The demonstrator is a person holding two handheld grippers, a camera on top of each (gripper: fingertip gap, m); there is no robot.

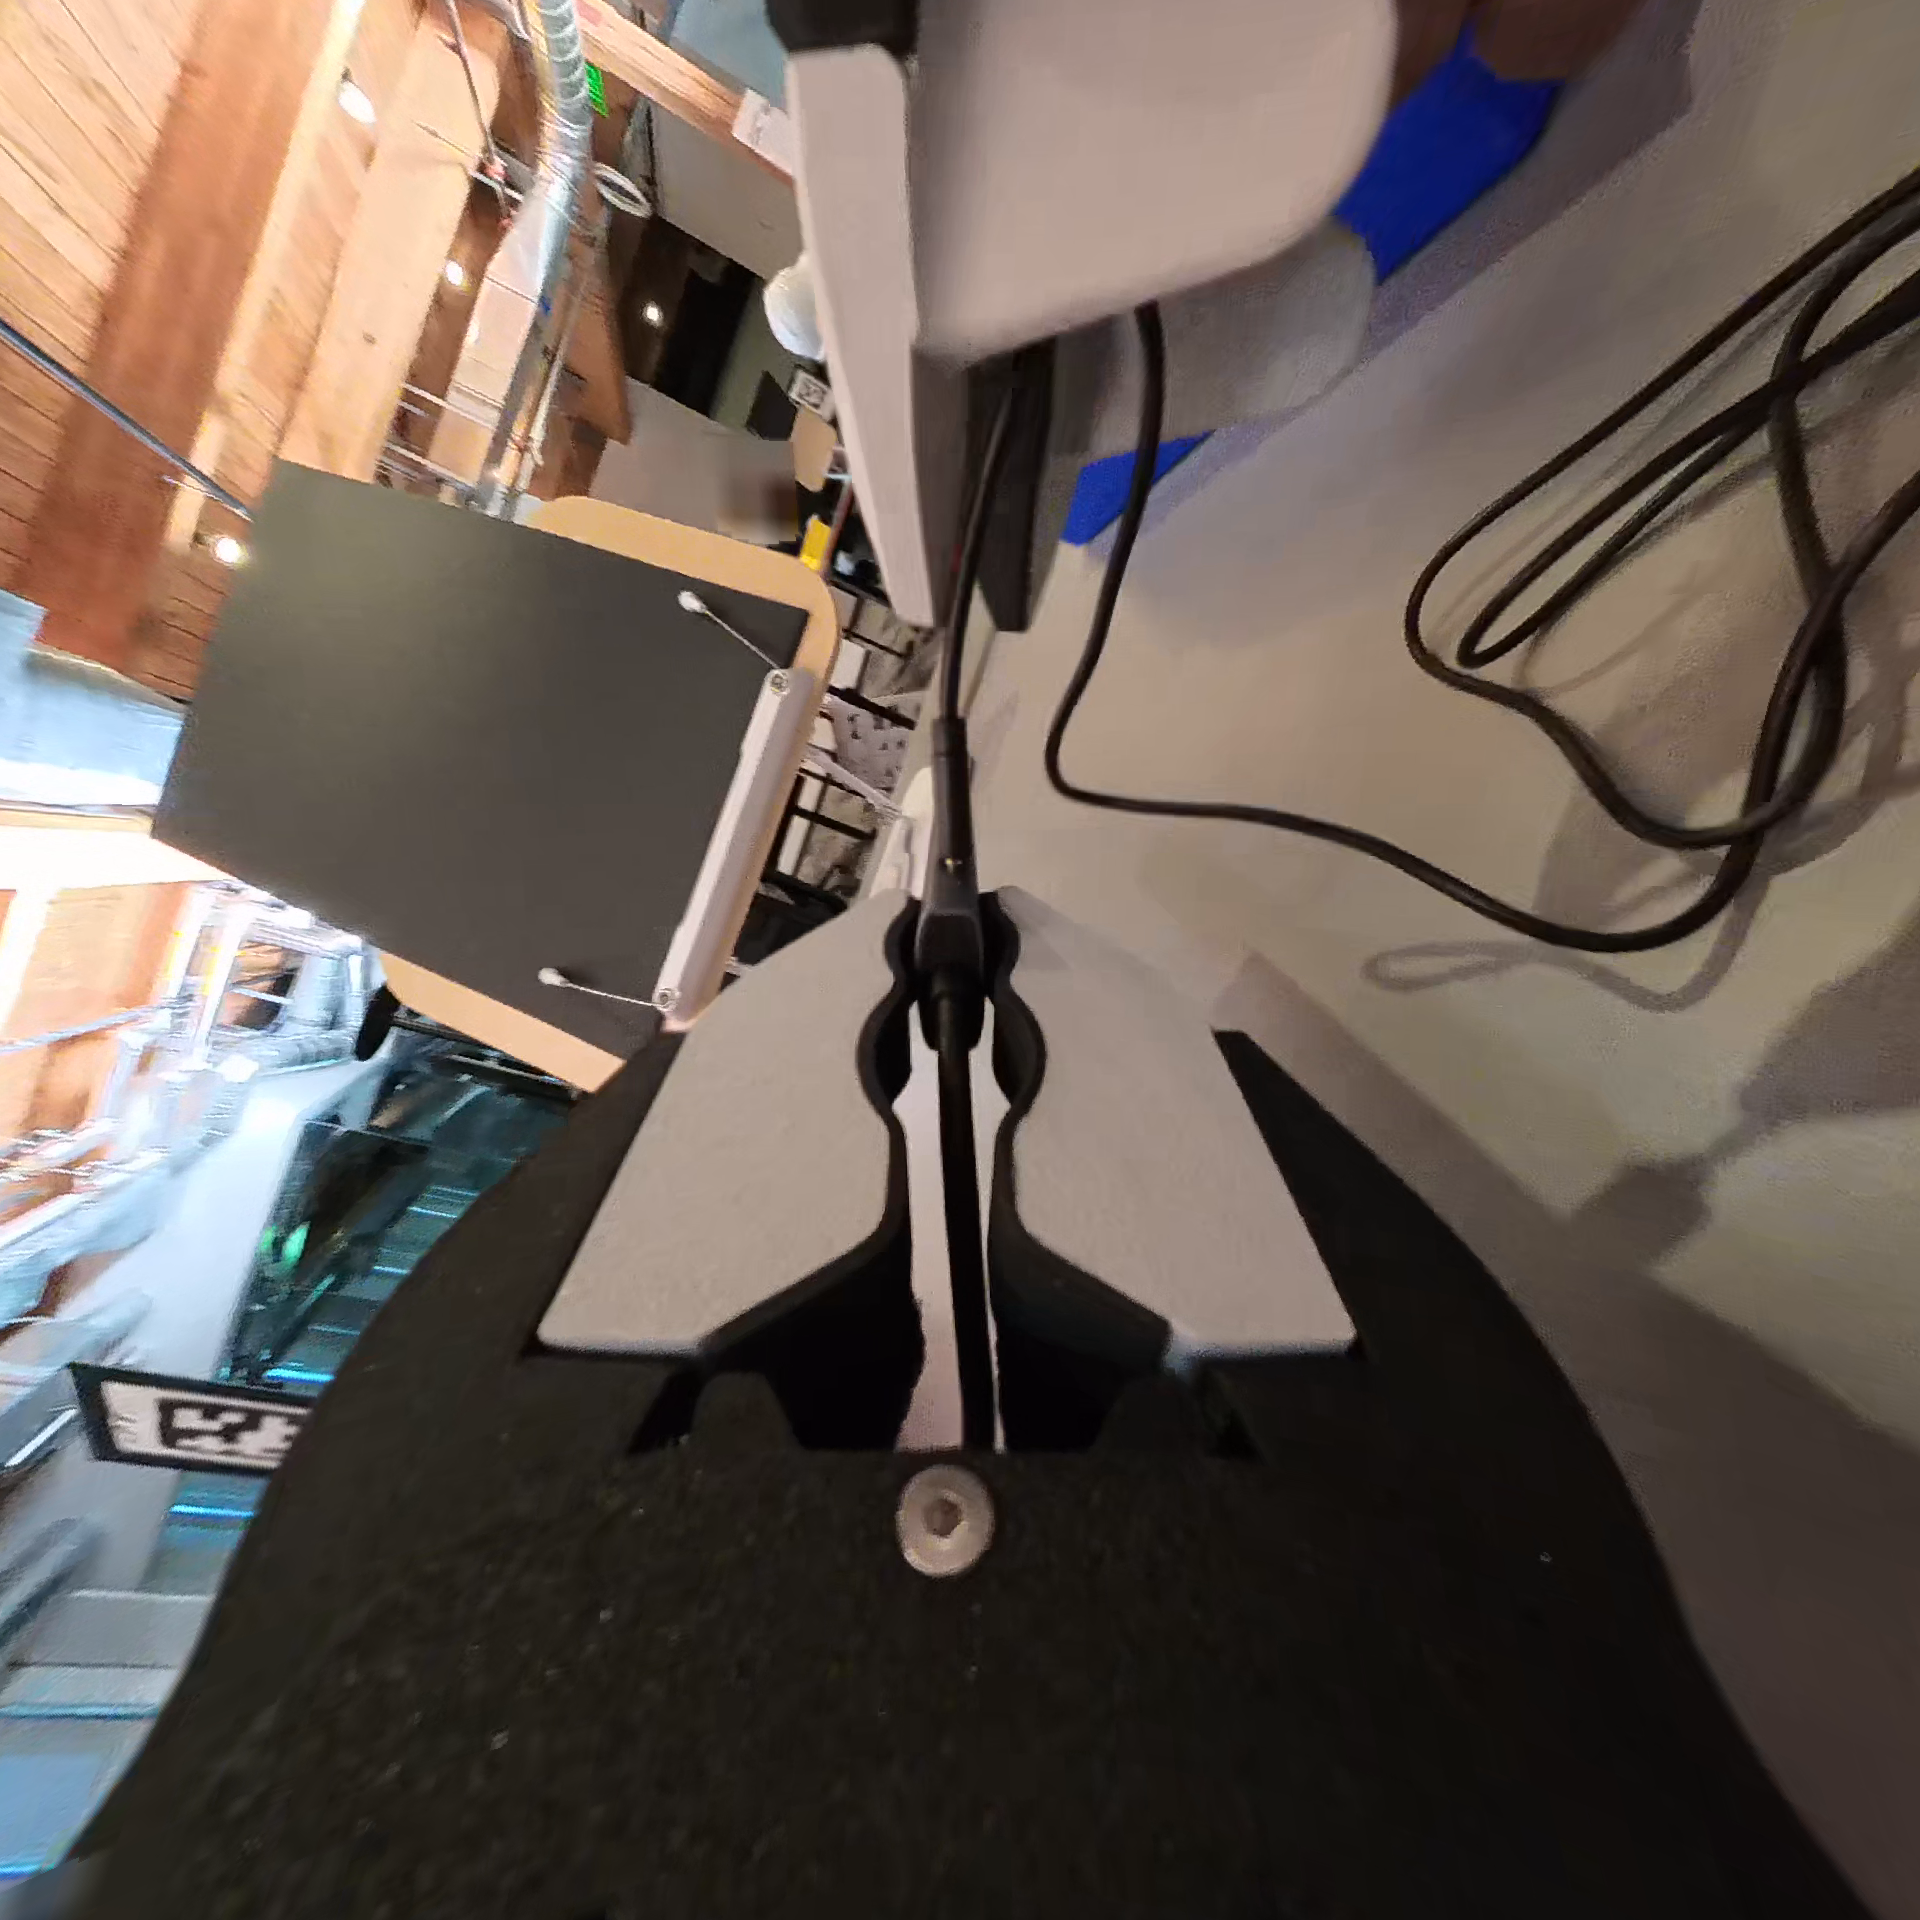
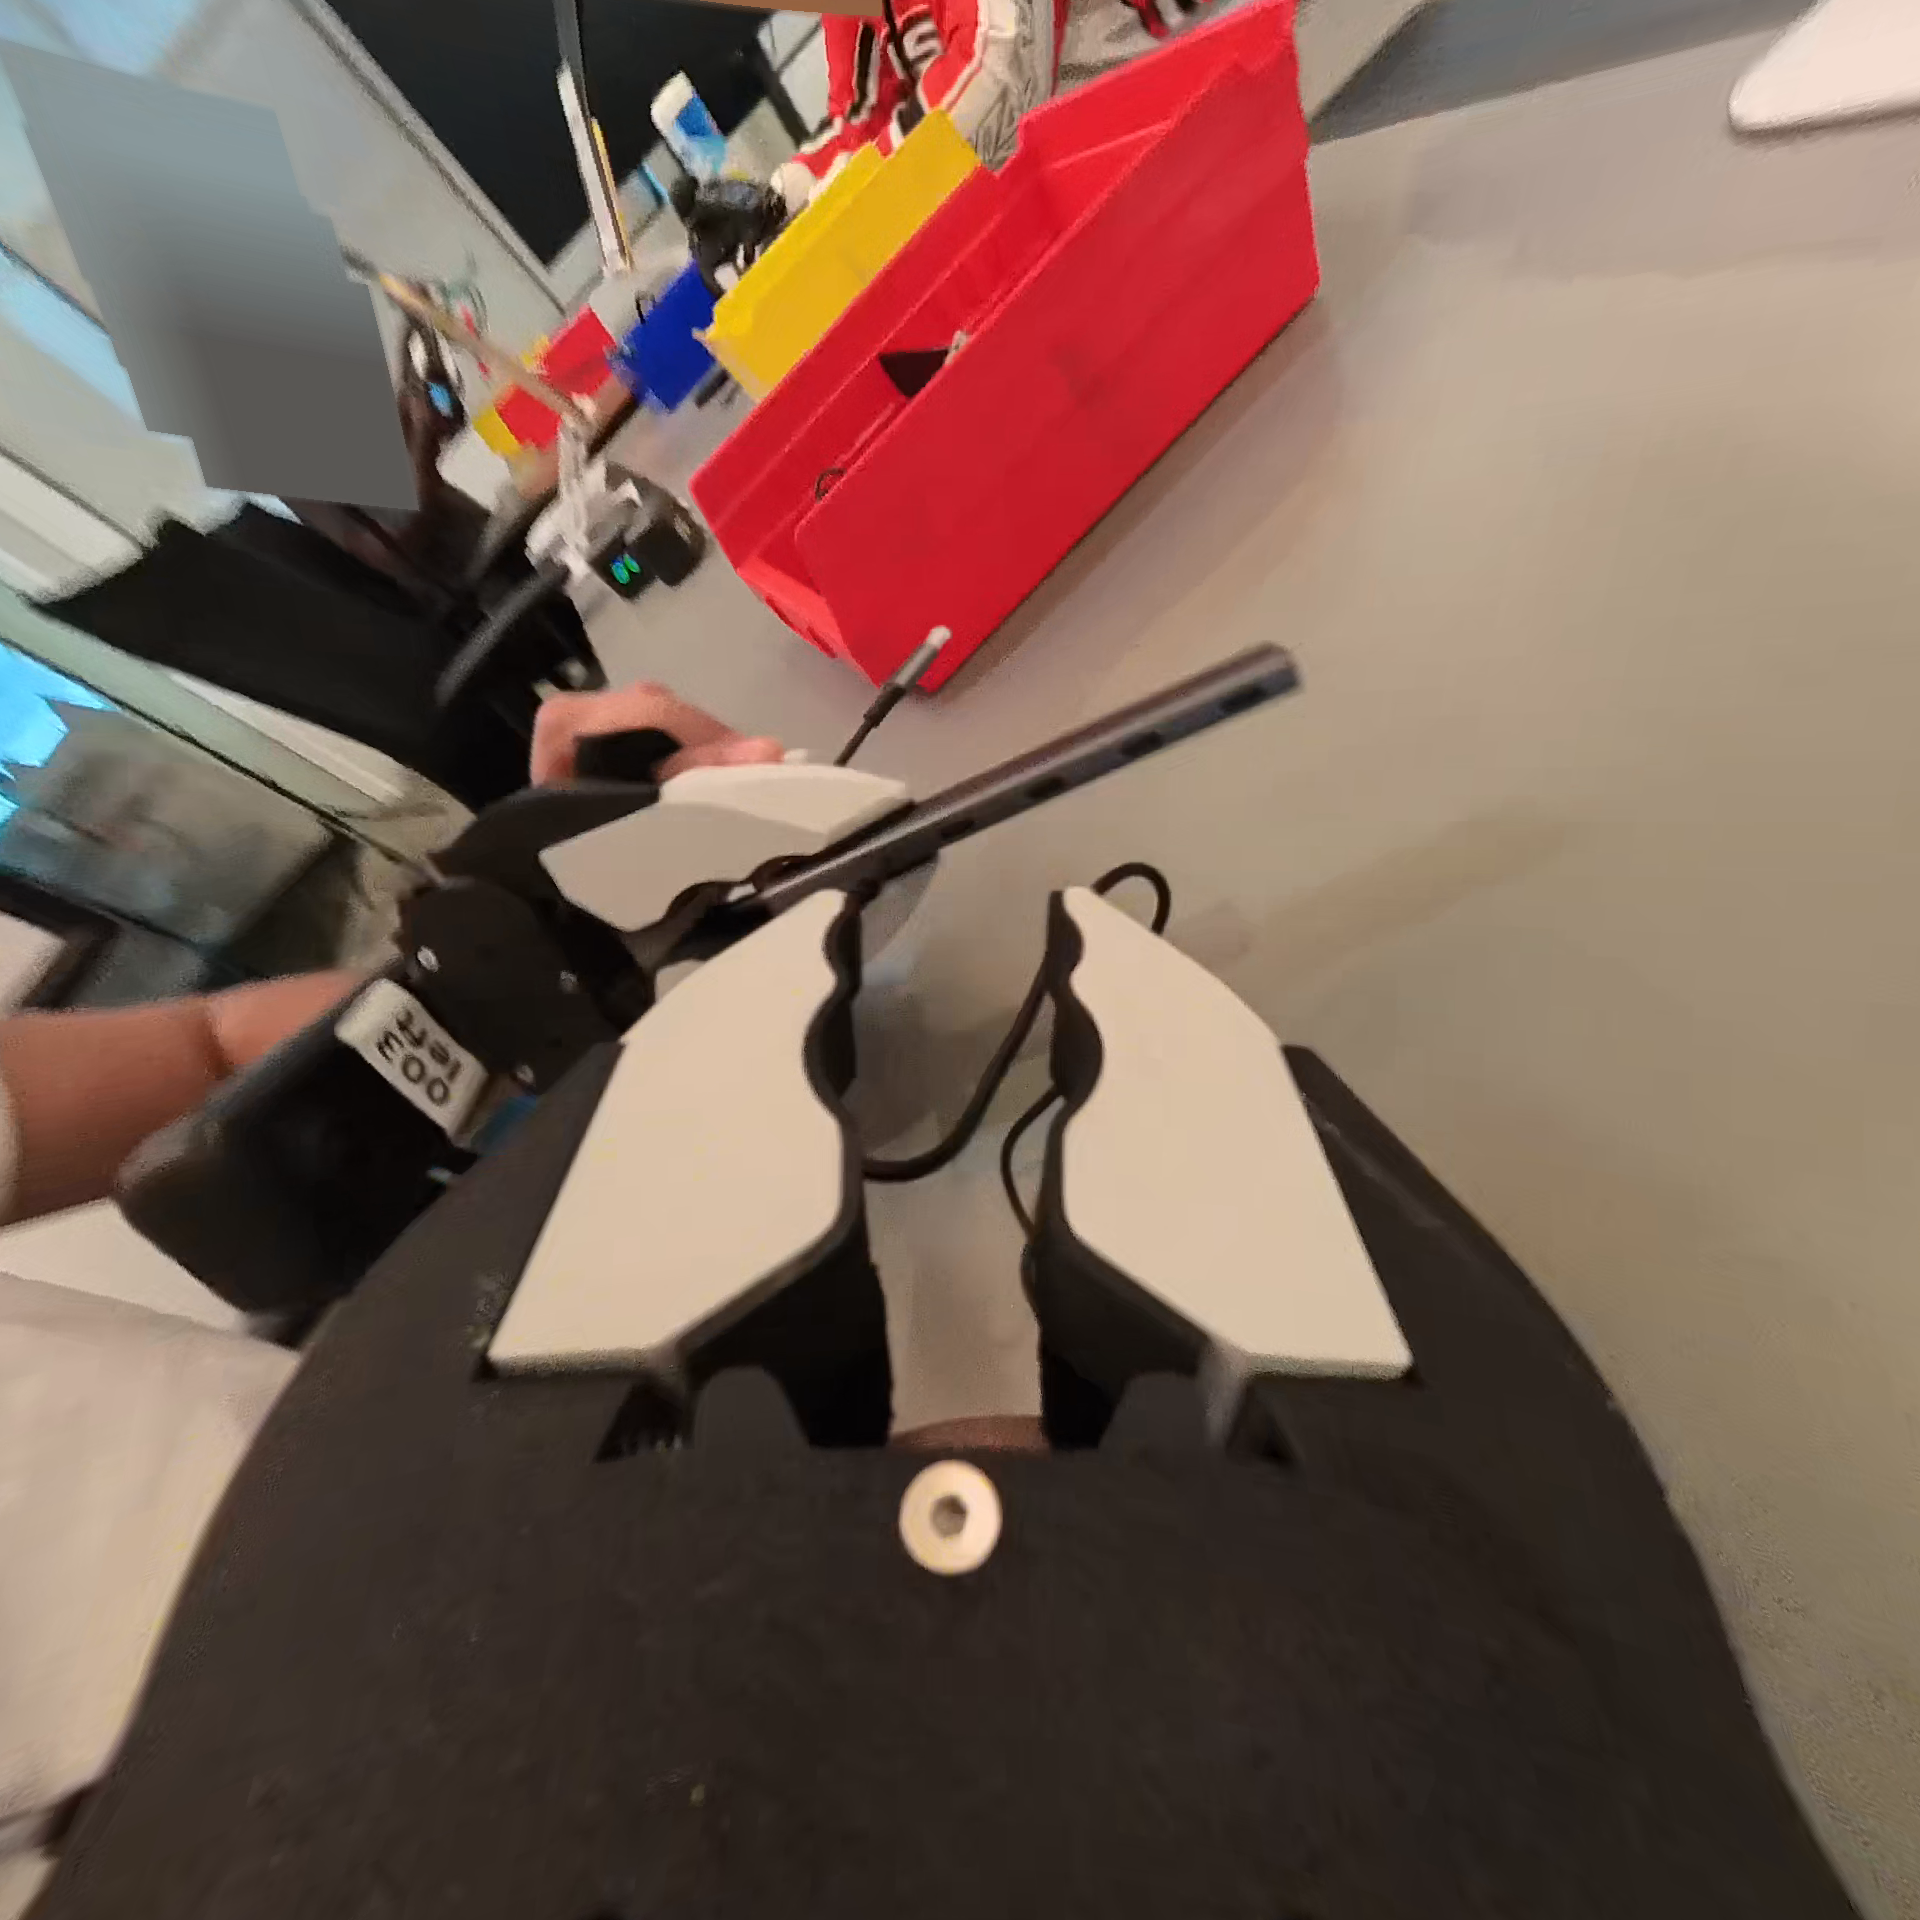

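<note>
The left gripper (image 1: 951,935) pinches a thin grey hub (image 2: 1049,774) by one end; its black cable (image 1: 1558,623) trails at 2 o'clock across the bench (image 2: 1558,831). The hub looks light, stiff and slick. The right gripper (image 2: 951,925) is spread, straddling cable.

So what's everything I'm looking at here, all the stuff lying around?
table: one, grey, under everything
large bin: one, red, far side of the table
smaller bins: yellow, blue and red, behind the large one; the far ones are too blurred to count
hub: one, slim, dark grey, ports along its edge, lifted off the table
plug: one, silver-tipped, by the red bin
cable: black, looped on the table; count unclear
board: one, dark, in the background
hand: one, on the left gripper's handle
left gripper: white fingers, shut on the hub
right gripper: white fingers, open, with thin cable seen between them
</note>
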